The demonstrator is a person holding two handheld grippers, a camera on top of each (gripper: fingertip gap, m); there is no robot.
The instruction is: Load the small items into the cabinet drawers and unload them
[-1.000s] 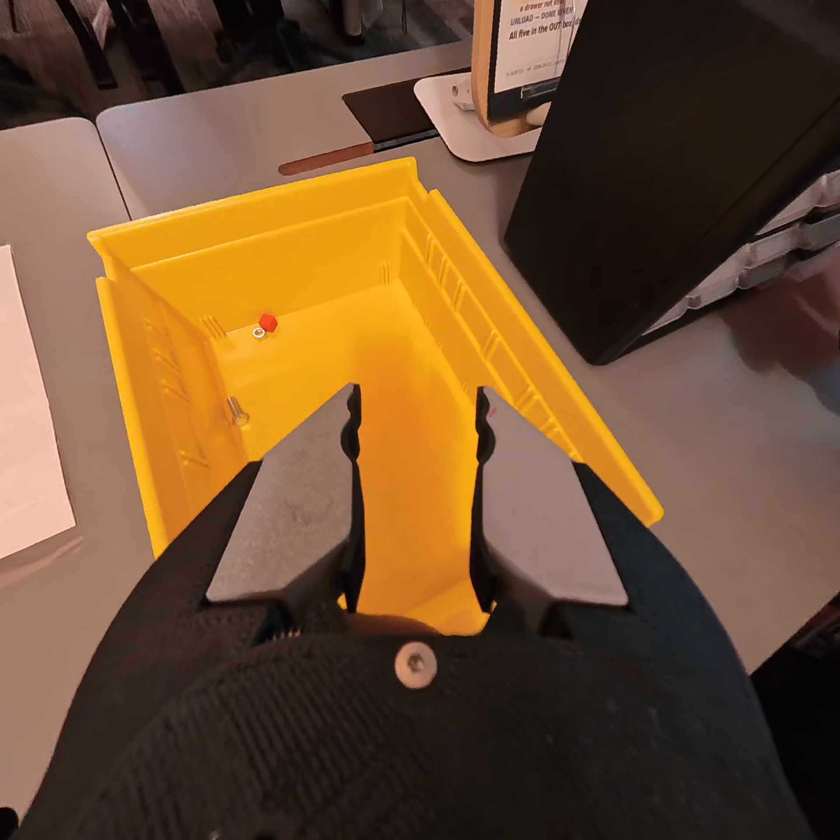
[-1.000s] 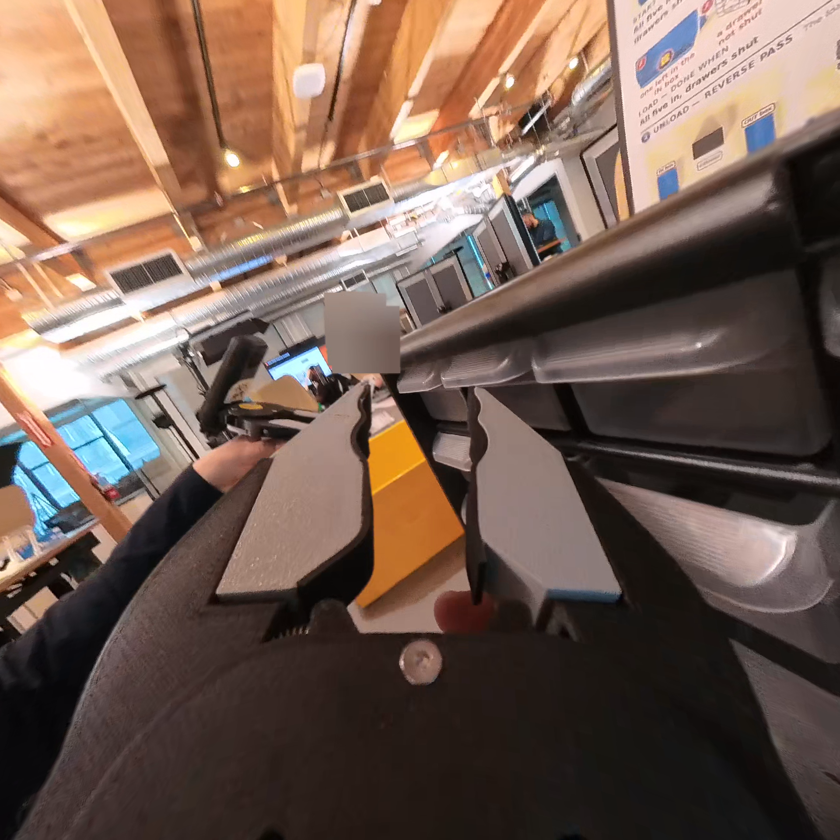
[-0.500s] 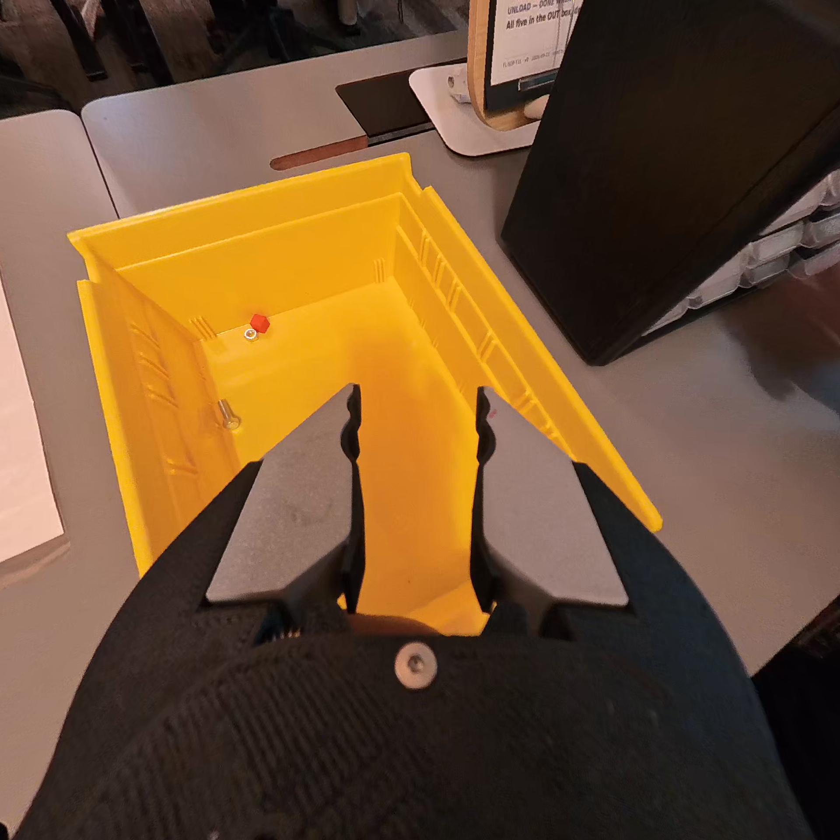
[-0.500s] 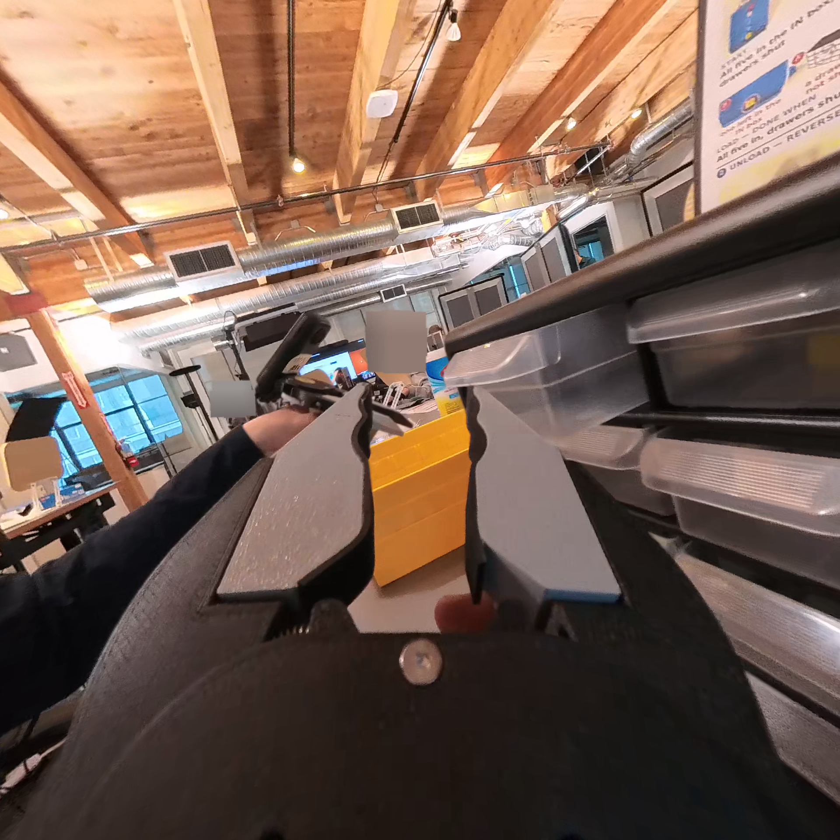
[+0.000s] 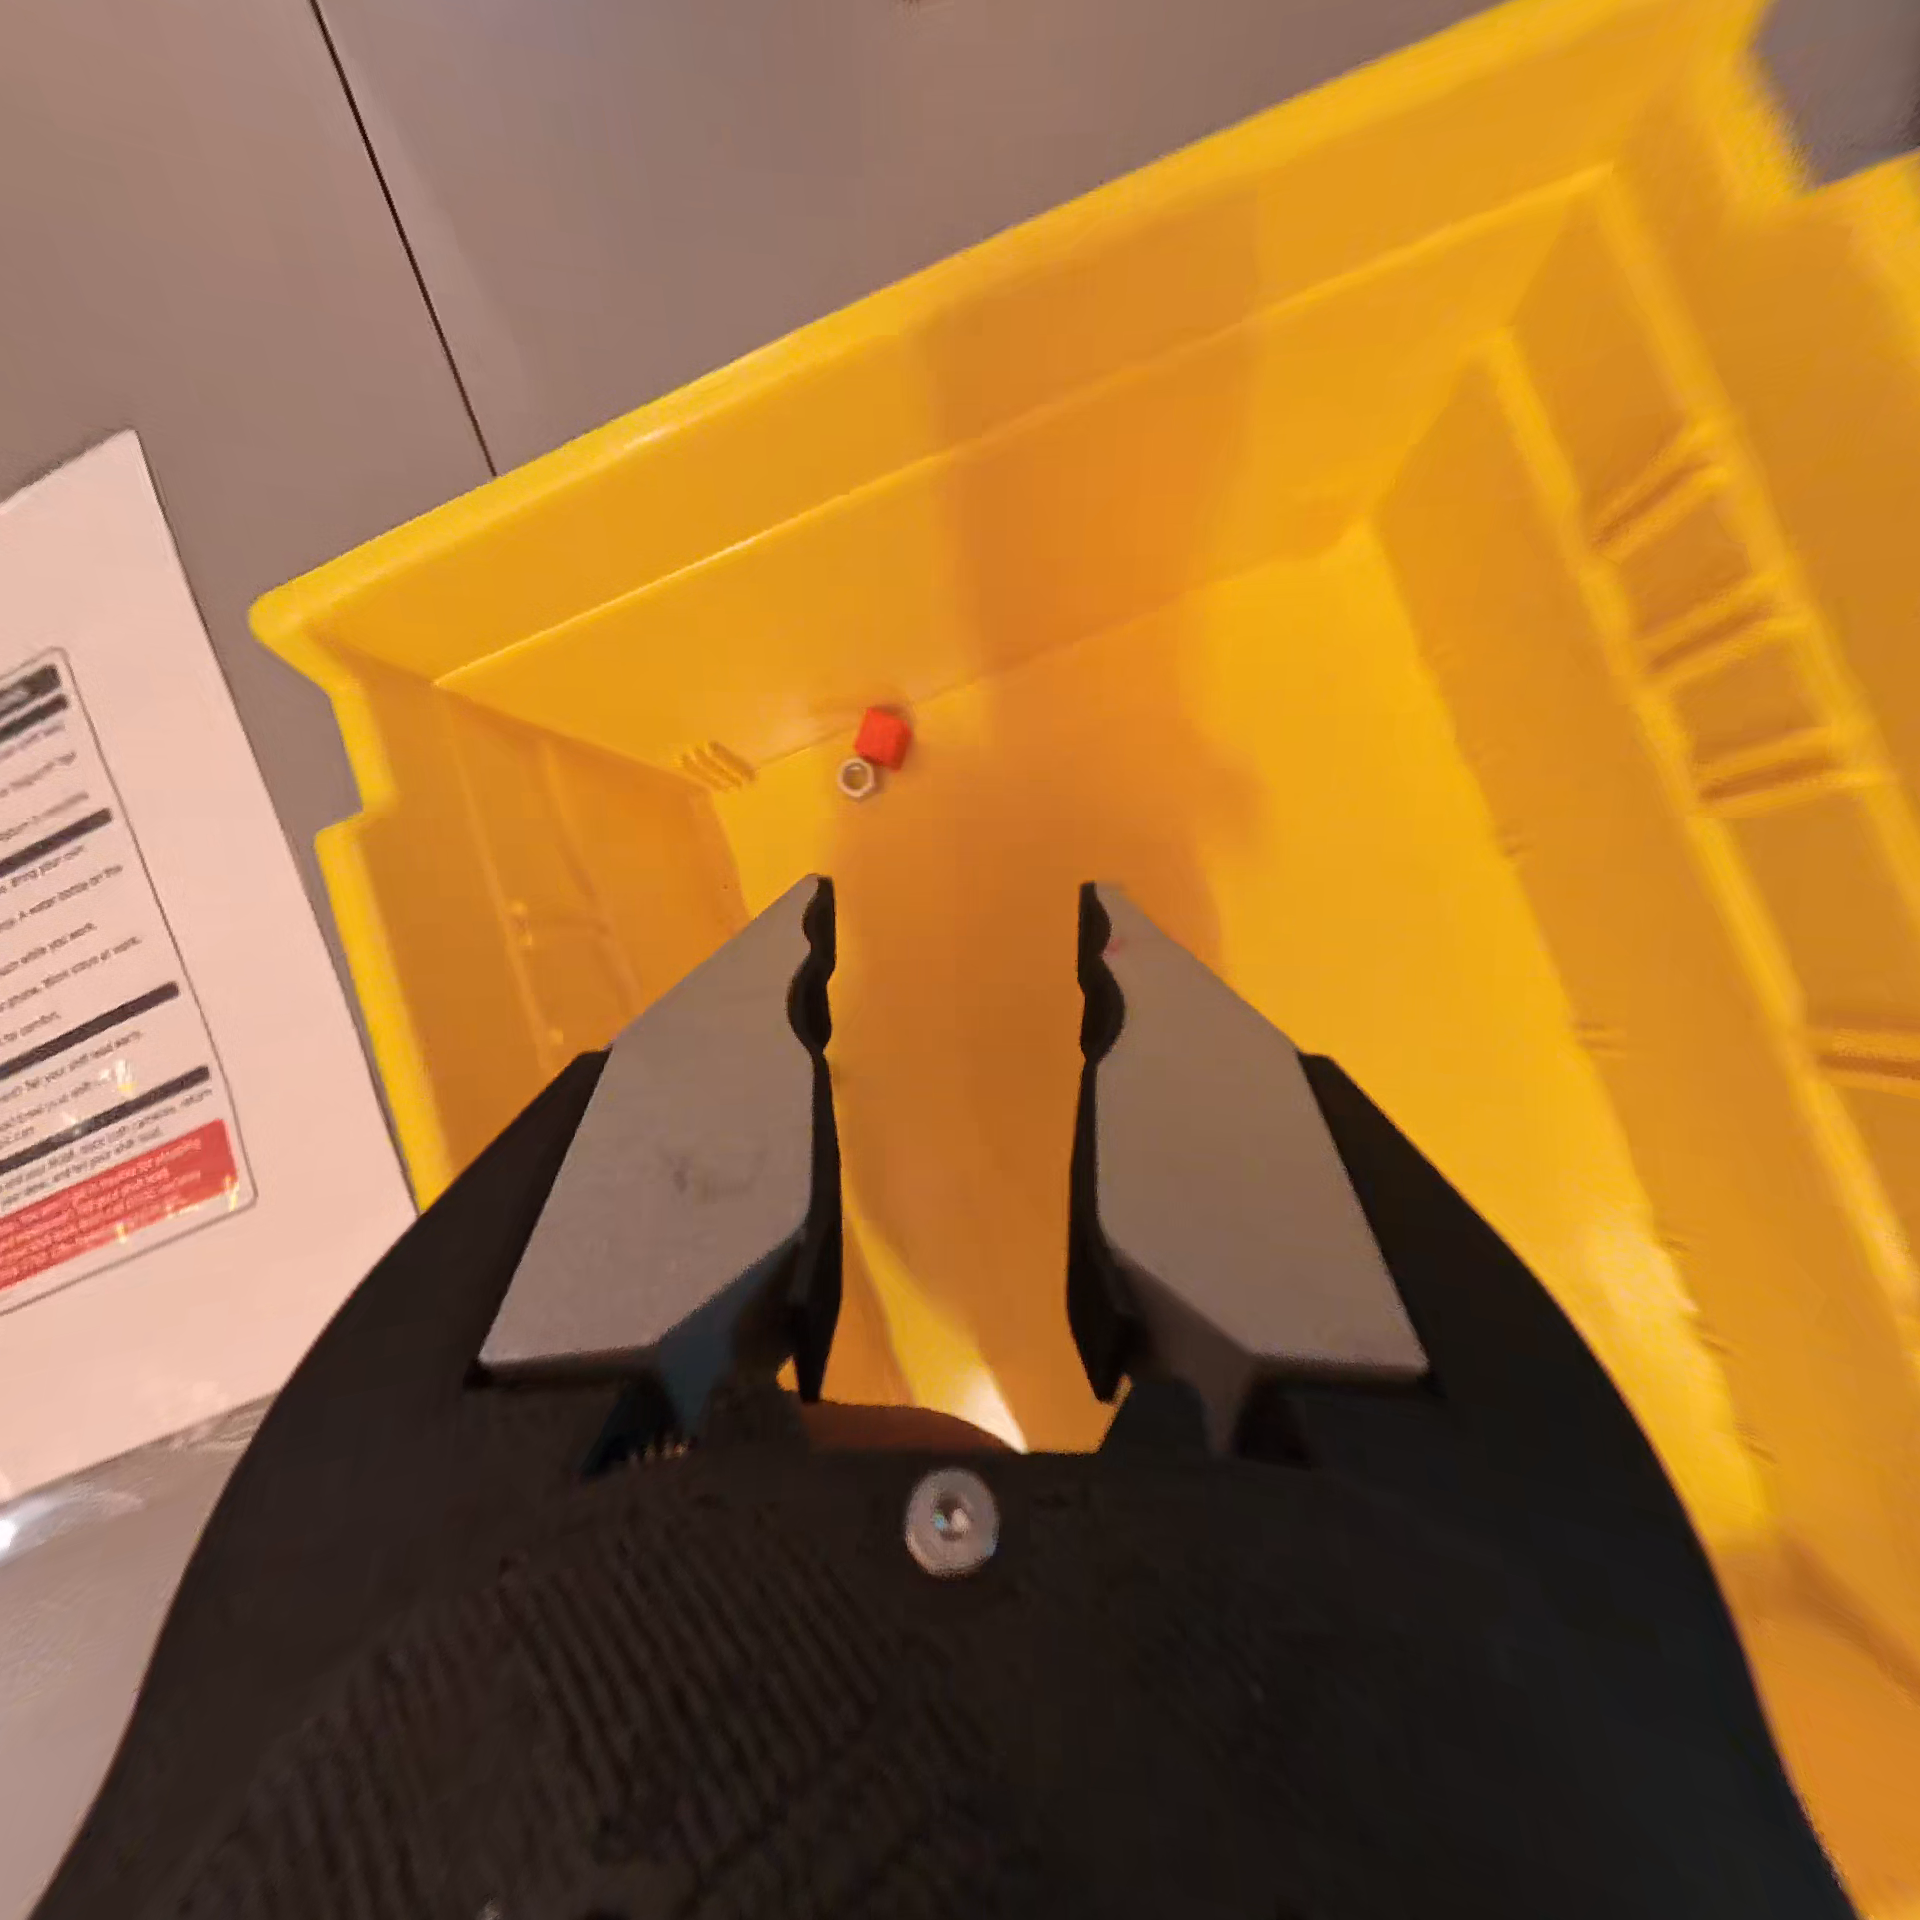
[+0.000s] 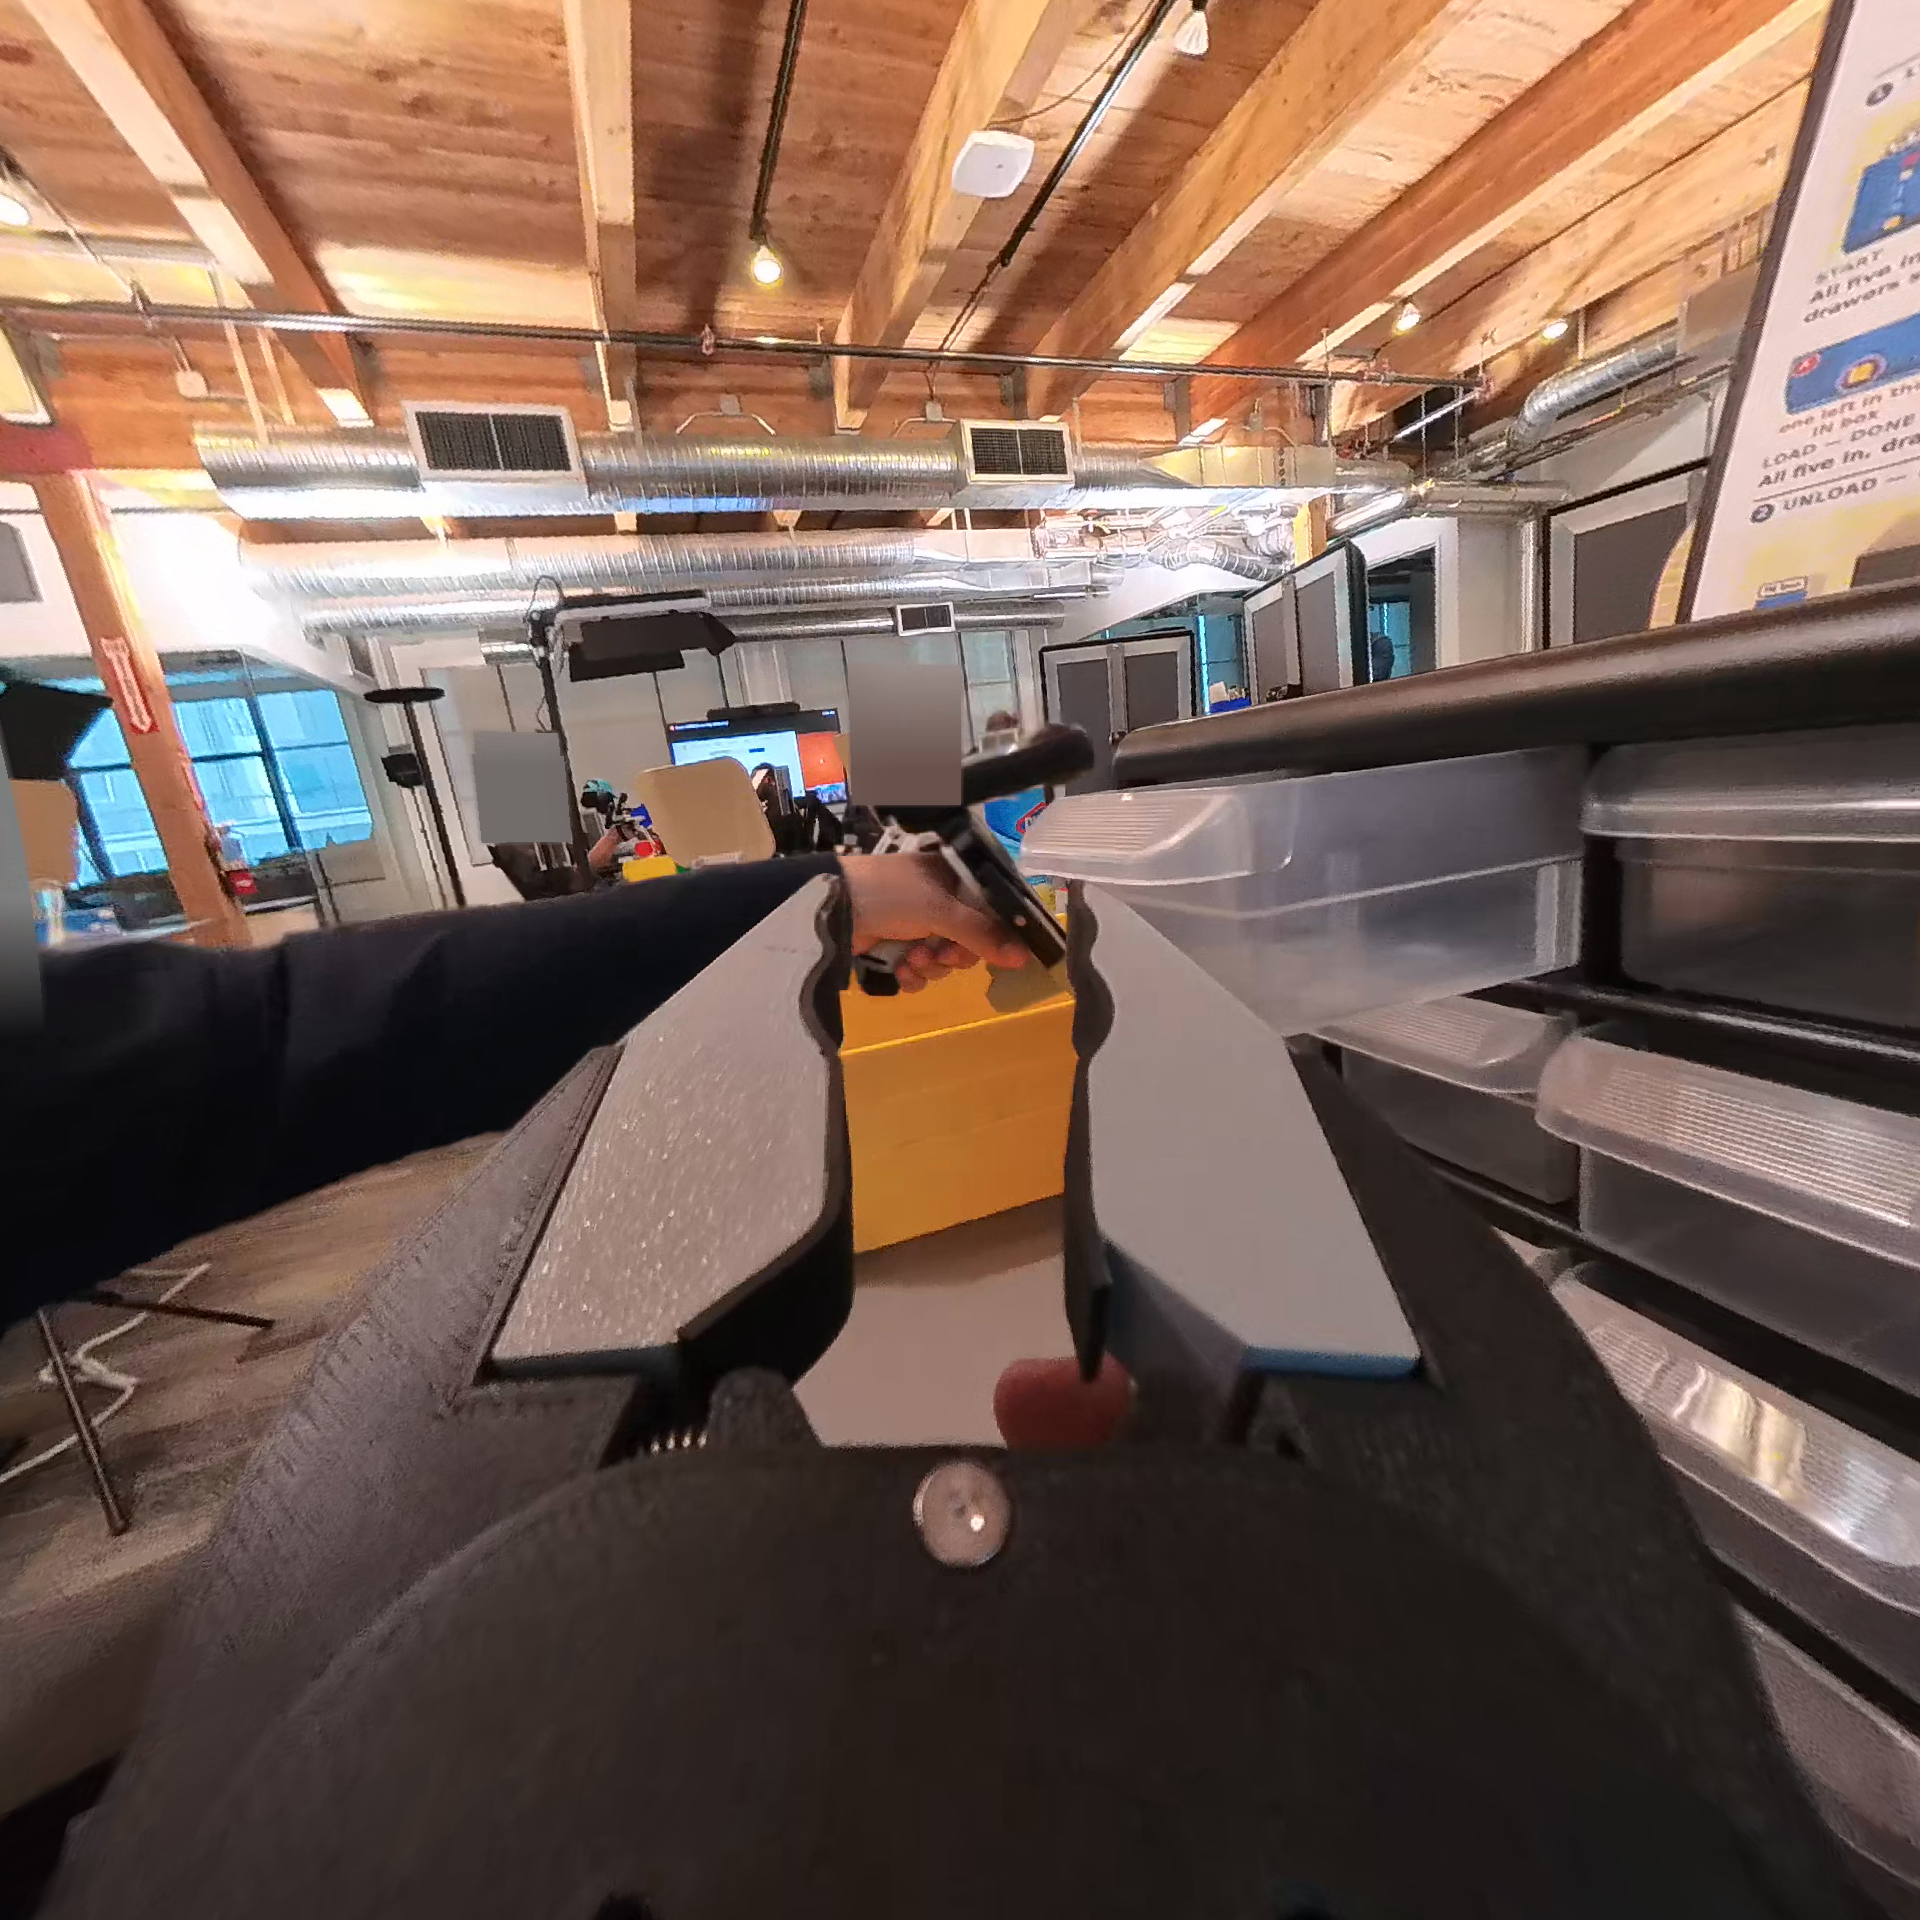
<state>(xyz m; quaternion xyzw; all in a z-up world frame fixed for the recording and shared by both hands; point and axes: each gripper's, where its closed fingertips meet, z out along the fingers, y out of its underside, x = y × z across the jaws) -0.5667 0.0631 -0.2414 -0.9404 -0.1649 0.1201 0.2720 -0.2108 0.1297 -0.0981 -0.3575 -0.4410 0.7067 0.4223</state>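
Left tongs [image 5: 954, 894]: spread, empty, inside yellow bin [image 5: 623, 520]; wall close on left, floor open ahead.
Small items: red cube [image 5: 881, 734], nut [image 5: 858, 777] at far wall.
Right tongs [image 6: 956, 914]: spread, empty, beside protruding clear drawer [image 6: 1330, 894].
Change: left tongs lower, nearer items; bolt out of view.

Grey table [image 5: 644, 208] has a yellow bin [image 5: 727, 520] sitting on it, white printed sheet [image 5: 114, 883] just beside, black drawer cabinet [image 6: 1558, 707] nearby.

Ceiling: wooden beams [image 6: 914, 187], silver ducts [image 6: 727, 468], small lamps [image 6: 766, 265].
Windows: blue-lit panes [image 6: 218, 769], far left.
Surface: grey [image 5: 727, 208].
Floor: carpeted [image 6: 156, 1351].
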